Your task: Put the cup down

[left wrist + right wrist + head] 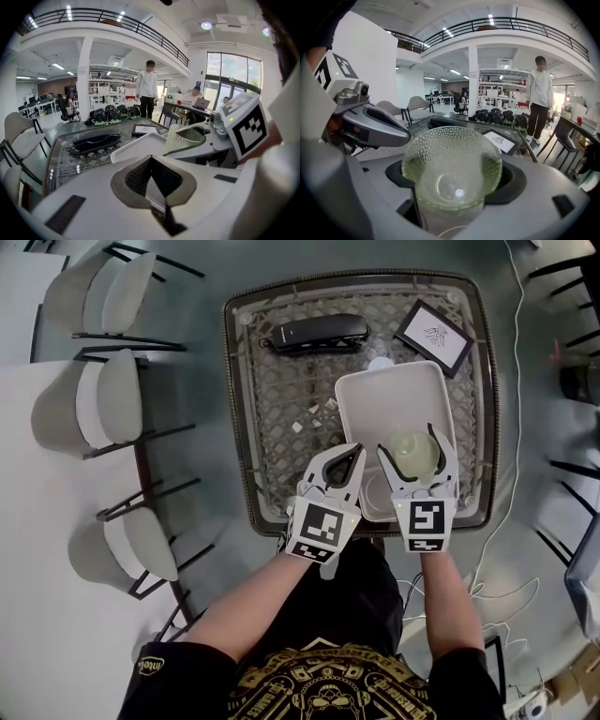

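— Cup (413, 454)? Where?
— Clamped in the right gripper (410, 442), over the tray (375, 395); its base is hidden, contact unclear.
— Left gripper (349, 457)?
— Jaws together, empty, at the cup's 9 o'clock.

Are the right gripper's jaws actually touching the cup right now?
Touching. The right gripper view shows the right gripper shut on the cup, both sides.
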`<state>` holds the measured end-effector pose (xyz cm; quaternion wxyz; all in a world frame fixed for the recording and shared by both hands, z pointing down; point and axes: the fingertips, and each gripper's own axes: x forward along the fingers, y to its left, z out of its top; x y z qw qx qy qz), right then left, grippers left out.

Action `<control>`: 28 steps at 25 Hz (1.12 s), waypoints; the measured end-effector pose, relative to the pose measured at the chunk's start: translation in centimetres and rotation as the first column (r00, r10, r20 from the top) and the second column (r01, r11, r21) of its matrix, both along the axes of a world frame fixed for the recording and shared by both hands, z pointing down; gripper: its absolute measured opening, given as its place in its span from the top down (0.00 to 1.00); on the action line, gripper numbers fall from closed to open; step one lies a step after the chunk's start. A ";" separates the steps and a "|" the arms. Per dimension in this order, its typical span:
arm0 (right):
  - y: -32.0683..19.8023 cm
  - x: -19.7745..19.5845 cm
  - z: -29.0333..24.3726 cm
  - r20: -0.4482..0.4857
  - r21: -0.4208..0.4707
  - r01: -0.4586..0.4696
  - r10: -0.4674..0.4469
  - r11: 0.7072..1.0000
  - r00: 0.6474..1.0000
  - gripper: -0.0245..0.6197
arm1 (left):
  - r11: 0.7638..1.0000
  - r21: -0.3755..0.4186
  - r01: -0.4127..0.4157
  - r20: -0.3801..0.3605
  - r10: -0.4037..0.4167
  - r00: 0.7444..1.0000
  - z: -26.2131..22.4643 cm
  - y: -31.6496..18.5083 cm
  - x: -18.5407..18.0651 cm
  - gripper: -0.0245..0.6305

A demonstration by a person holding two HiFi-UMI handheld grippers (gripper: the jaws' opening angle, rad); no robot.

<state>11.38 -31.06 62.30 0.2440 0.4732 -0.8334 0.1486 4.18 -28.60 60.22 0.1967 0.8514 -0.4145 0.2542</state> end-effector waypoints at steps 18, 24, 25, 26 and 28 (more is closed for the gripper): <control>0.2 -0.2 3.1 -0.034 -0.031 0.013 -0.015 0.999 0.999 0.34 | 0.999 -0.040 0.014 0.018 -0.013 1.000 2.1 0.7 -0.9 0.96; 0.1 -0.4 3.1 -0.041 -0.022 0.013 -0.014 1.000 0.999 0.34 | 0.999 -0.046 0.025 0.003 -0.024 1.000 1.8 0.6 -1.0 0.96; 0.1 -0.4 3.1 -0.042 -0.020 0.014 -0.014 1.000 0.999 0.34 | 0.999 -0.047 0.026 0.002 -0.026 1.000 1.8 0.6 -1.0 0.96; 0.1 -0.4 3.1 -0.042 -0.018 0.014 -0.015 1.000 0.999 0.34 | 0.998 -0.047 0.028 0.001 -0.028 1.000 1.8 0.6 -1.1 0.96; 0.1 -0.5 3.2 -0.042 -0.016 0.019 -0.019 1.000 0.999 0.34 | 0.998 -0.048 0.031 0.000 -0.031 1.000 1.7 0.6 -1.2 0.96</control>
